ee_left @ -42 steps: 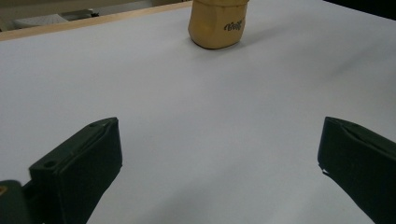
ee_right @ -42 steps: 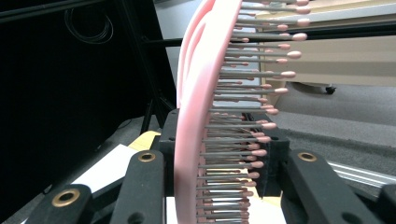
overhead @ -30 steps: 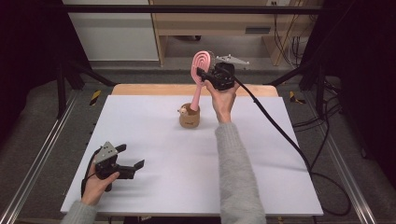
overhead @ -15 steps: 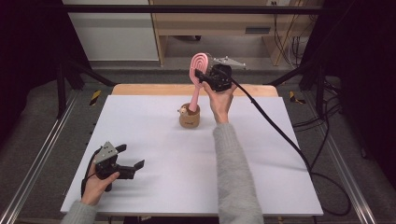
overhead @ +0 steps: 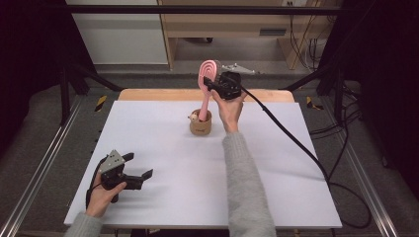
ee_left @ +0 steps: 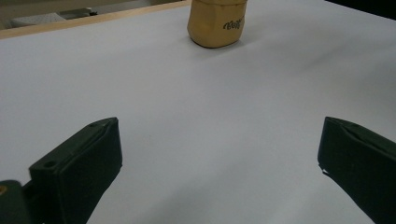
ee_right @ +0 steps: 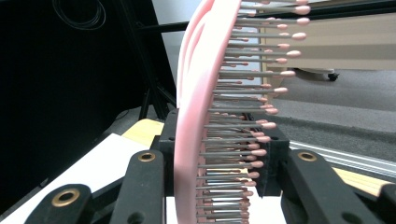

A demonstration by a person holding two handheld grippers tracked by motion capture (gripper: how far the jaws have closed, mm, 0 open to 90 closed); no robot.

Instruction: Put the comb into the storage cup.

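Little moved: right gripper (overhead: 213, 85) still clamps pink hairbrush (overhead: 206, 79) (handle in cup (overhead: 200, 124)); left gripper (overhead: 141, 168) spread, resting.

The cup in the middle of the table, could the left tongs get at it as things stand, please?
Probably yes: the left tongs are open and bare white table lies between them and the cup. The hairbrush standing in it, gripped by the right tongs, crowds only the top.
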